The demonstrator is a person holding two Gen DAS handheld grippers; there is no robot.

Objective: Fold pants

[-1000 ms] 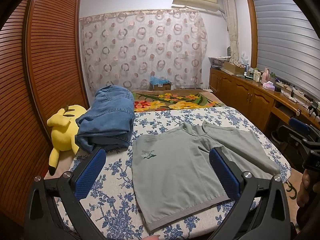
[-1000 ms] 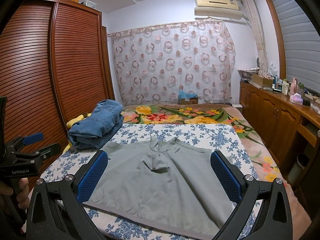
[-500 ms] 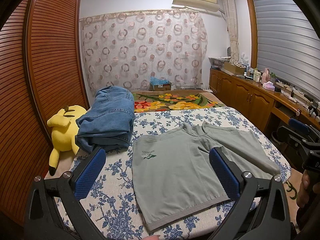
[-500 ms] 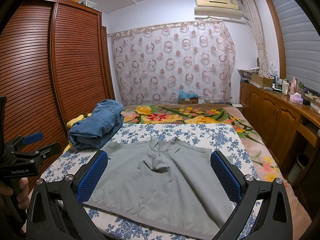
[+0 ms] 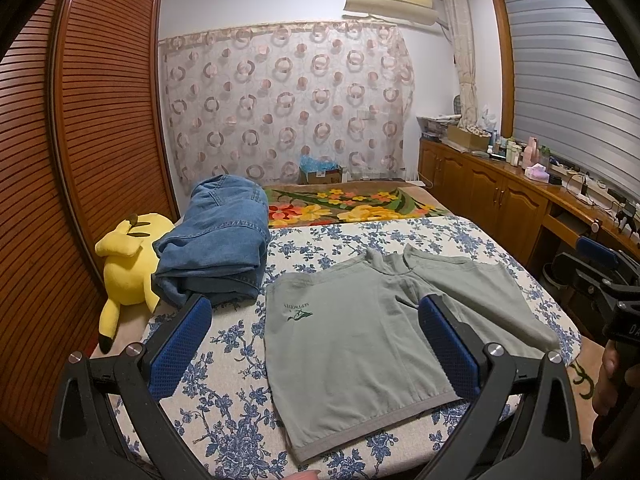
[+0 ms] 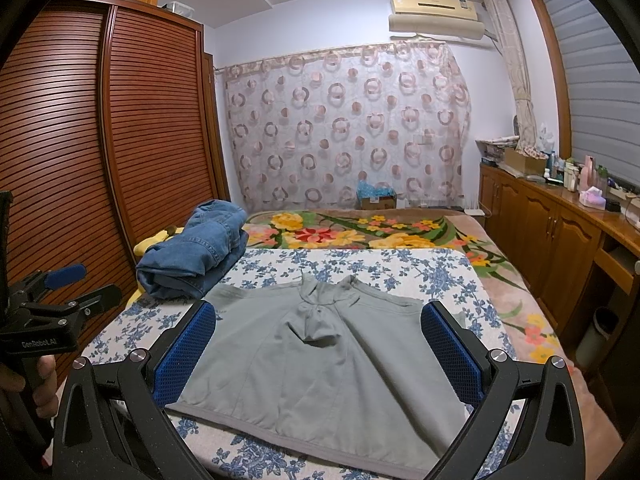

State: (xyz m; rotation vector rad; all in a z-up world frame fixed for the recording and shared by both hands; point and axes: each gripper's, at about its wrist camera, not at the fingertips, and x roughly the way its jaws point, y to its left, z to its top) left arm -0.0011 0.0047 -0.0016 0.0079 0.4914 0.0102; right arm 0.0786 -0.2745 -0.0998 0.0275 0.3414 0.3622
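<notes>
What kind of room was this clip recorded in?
Most likely a home bedroom: a bed under a floral sheet, a louvred wooden wardrobe beside it, and a yellow plush toy next to folded jeans.

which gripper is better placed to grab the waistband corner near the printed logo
Left, probably. The left gripper hangs open over the logo-side leg of the grey-green shorts, beside that corner. The right gripper, also open, frames the middle and the other leg.
</notes>
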